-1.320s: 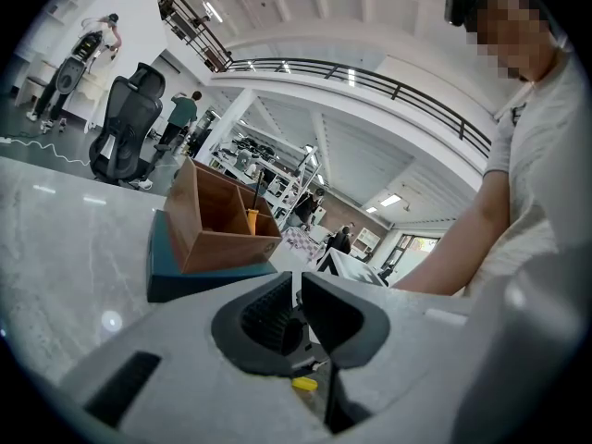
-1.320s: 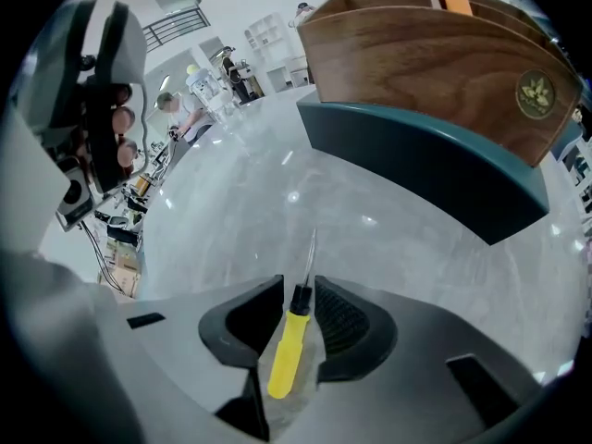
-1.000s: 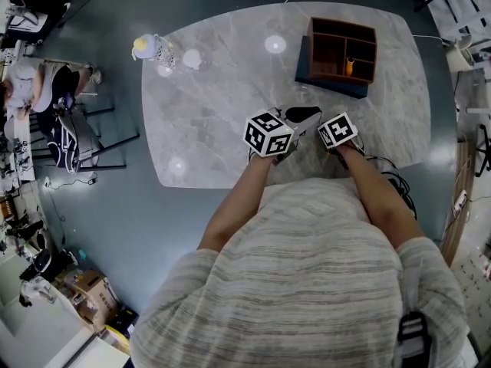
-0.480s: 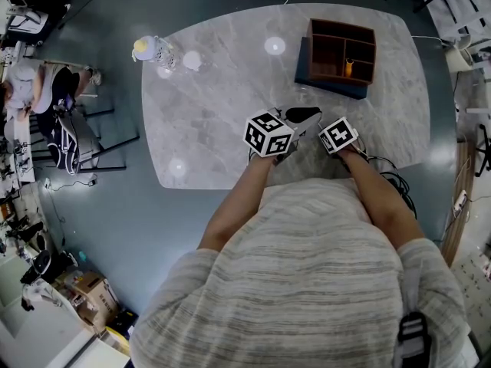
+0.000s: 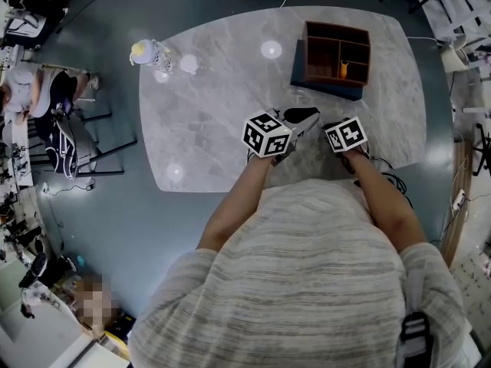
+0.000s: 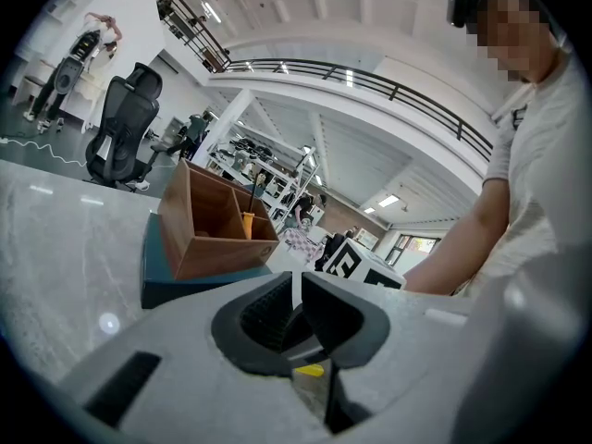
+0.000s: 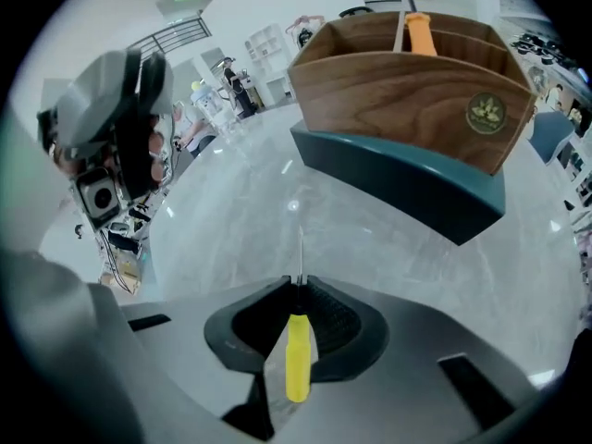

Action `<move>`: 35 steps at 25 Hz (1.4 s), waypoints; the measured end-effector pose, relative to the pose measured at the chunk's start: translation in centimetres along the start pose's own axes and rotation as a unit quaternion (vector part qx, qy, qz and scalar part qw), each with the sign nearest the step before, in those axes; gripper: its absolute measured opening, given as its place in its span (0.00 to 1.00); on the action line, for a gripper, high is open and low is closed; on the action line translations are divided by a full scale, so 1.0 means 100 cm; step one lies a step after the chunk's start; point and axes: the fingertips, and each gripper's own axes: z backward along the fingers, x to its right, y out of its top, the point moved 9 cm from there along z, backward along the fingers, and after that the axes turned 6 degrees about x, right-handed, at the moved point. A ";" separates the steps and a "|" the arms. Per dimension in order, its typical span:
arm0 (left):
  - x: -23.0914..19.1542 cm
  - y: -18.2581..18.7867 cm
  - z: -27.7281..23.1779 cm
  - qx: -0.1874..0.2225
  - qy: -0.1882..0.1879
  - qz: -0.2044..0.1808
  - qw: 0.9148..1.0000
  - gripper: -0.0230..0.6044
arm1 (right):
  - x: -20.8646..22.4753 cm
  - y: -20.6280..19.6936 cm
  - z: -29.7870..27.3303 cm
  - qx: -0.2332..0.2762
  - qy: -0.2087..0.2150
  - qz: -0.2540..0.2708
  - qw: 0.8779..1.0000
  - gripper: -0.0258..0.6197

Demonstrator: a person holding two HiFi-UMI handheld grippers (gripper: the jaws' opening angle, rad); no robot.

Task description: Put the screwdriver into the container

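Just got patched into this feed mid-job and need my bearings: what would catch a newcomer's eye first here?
The yellow-handled screwdriver stands out, pinched by its thin shaft in the right tongs, whose jaws have just been closing on it over the marble table. Beyond it, toward the table's far edge, sits the wooden container on a teal base, with an orange-handled tool standing in one compartment.

In the head view your torso [image 5: 307, 274] hides the surface's [image 5: 207, 129] lower edge; your right gripper [image 7: 299, 289] covers the screwdriver [image 7: 296, 368].
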 end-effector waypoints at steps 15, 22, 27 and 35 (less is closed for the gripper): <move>0.004 0.008 -0.004 0.004 -0.002 -0.004 1.000 0.11 | 0.019 0.075 0.089 0.247 0.026 -0.055 0.967 0.13; 0.003 0.007 -0.006 0.005 -0.003 -0.002 1.000 0.11 | 0.039 0.105 0.128 0.336 0.009 -0.053 0.940 0.13; 0.003 0.008 -0.007 0.007 -0.004 0.000 1.000 0.11 | 0.061 0.125 0.143 0.383 -0.034 -0.042 0.922 0.13; 0.003 0.005 -0.004 0.008 -0.001 0.003 1.000 0.11 | 0.083 0.141 0.143 0.441 -0.104 -0.031 0.891 0.13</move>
